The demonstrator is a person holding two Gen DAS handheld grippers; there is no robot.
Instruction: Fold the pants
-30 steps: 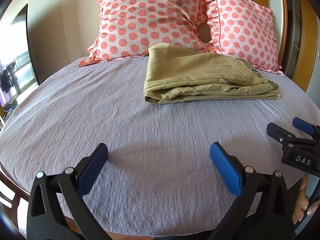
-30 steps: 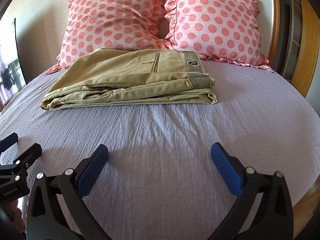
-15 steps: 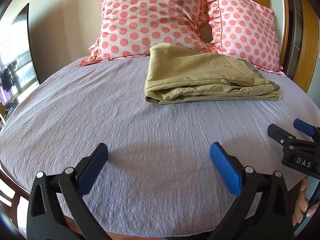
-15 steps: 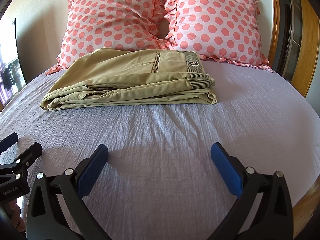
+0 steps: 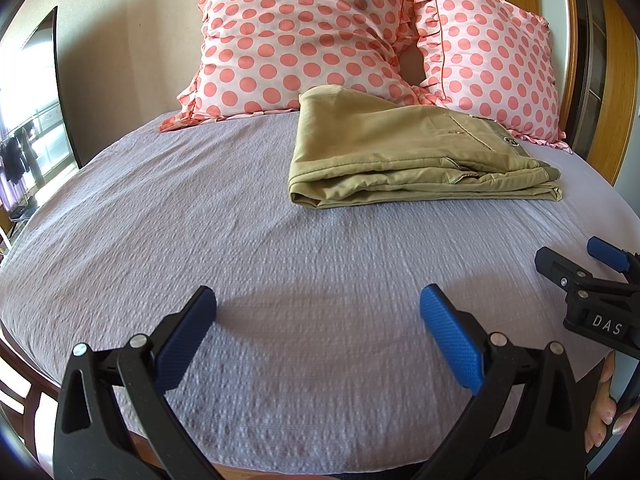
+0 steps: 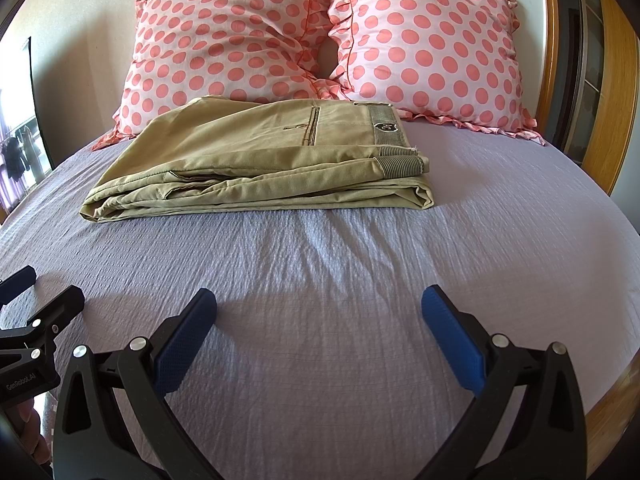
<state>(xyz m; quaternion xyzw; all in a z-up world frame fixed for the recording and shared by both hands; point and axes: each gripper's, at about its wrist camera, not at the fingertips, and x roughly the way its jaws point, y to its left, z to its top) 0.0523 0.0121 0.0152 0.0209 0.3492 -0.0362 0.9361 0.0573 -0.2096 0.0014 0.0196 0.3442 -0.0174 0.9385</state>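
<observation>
Khaki pants (image 5: 408,156) lie folded in a flat stack on the lilac bedsheet (image 5: 200,220), just in front of the pillows; in the right wrist view the pants (image 6: 264,164) show their waistband and label at the right end. My left gripper (image 5: 318,312) is open and empty, low over the near part of the bed, well short of the pants. My right gripper (image 6: 320,312) is also open and empty, beside the left one. Each gripper shows at the edge of the other's view.
Two pink polka-dot pillows (image 6: 224,44) (image 6: 432,48) lean against the wall behind the pants. A wooden headboard and frame (image 6: 608,80) run along the right. A window (image 5: 24,120) is at the far left. The bed's front edge is close under both grippers.
The left gripper's view has shifted very slightly; the pants and the right gripper have not visibly moved.
</observation>
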